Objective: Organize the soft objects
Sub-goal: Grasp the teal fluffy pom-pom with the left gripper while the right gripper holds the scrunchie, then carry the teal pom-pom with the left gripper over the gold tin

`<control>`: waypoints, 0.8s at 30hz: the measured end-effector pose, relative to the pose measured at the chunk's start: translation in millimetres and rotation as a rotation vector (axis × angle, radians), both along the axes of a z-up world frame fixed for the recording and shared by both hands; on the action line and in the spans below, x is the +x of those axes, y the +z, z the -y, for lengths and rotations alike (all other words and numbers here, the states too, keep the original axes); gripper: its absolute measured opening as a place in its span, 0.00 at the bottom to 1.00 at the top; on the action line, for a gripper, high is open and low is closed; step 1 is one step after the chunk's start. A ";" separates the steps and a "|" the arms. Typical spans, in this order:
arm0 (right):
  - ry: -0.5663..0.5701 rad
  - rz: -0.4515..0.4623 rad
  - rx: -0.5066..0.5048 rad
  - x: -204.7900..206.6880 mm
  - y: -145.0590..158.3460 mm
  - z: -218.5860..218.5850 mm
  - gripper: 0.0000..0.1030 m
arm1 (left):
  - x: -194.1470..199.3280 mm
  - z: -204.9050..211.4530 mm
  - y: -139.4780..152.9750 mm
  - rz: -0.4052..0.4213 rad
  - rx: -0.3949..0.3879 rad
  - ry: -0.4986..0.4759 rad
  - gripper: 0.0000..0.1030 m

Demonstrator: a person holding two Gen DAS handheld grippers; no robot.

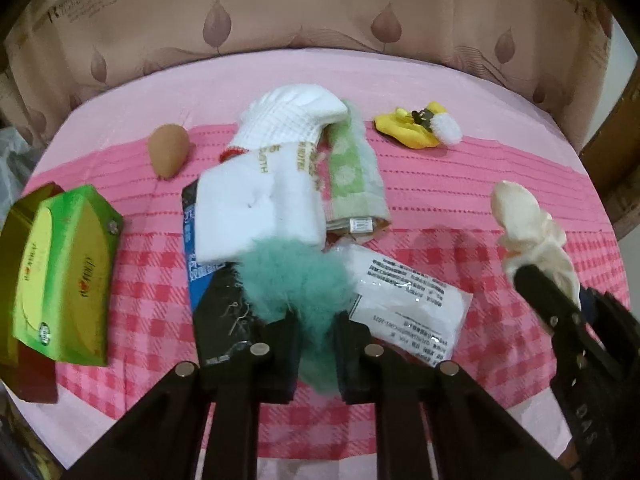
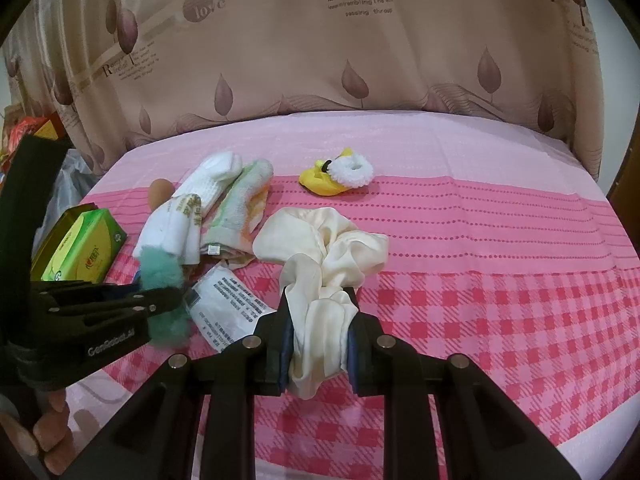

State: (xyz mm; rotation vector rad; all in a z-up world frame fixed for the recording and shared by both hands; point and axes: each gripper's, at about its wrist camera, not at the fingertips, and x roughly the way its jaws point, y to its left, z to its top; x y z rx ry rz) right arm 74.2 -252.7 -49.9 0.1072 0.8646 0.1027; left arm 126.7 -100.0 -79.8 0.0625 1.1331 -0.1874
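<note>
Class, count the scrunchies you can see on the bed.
3: a teal furry scrunchie in the left gripper, a cream satin scrunchie in the right gripper, and a white fluffy scrunchie on the yellow toy. More may be hidden.

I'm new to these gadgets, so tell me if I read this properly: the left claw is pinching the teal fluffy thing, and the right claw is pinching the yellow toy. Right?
Not quite. The right gripper is shut on the cream satin cloth, as the right wrist view shows; the yellow toy lies untouched farther back. The left gripper does pinch the teal fluffy thing.
</note>
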 end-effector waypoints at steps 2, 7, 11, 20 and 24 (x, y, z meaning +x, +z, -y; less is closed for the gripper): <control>-0.003 0.004 -0.003 -0.2 0.5 0.4 0.19 | -6.7 -2.7 5.0 0.003 -0.014 -0.020 0.12; -0.003 0.009 -0.009 -1.6 1.0 0.0 0.19 | -20.8 -14.1 25.4 0.044 -0.036 -0.060 0.12; 0.001 0.013 -0.017 -2.3 1.0 -2.0 0.19 | -26.9 -24.8 38.6 0.055 -0.053 -0.064 0.12; -0.010 0.016 -0.033 -1.4 -1.3 -1.2 0.19 | -44.5 -46.3 70.3 0.144 -0.003 -0.056 0.12; -0.007 0.013 -0.045 -0.8 -4.0 -3.5 0.19 | -46.5 -59.7 79.9 0.182 0.015 -0.036 0.12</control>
